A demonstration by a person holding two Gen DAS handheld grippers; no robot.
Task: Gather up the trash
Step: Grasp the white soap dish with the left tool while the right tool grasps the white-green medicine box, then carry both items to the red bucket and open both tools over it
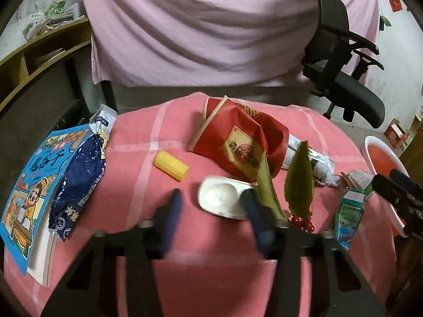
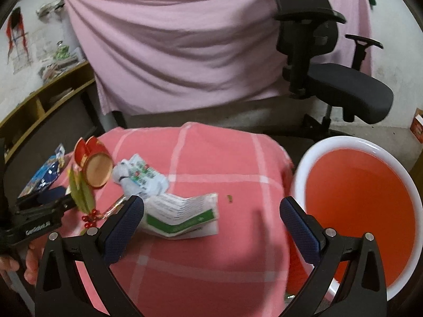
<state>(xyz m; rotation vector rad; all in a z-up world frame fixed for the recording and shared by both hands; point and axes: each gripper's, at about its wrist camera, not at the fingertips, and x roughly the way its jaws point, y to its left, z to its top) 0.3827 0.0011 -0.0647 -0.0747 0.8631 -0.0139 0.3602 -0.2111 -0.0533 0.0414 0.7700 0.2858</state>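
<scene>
The left gripper [image 1: 211, 198] stands part-closed around the white tray [image 1: 224, 198], pads not visibly pressing. The right gripper [image 2: 211, 211] is spread wide over the folded leaflet [image 2: 185, 216]. The operator should seat the pads on firm edges, then carry each item to the basin [image 2: 298, 174].

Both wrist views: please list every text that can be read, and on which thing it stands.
"鬼谷子": cover of the blue book.
"GenRobot.ai": body of the left gripper, seen in the right wrist view.
Too blurred or small: print on the red cup, dark blue packet, folded leaflet.
</scene>
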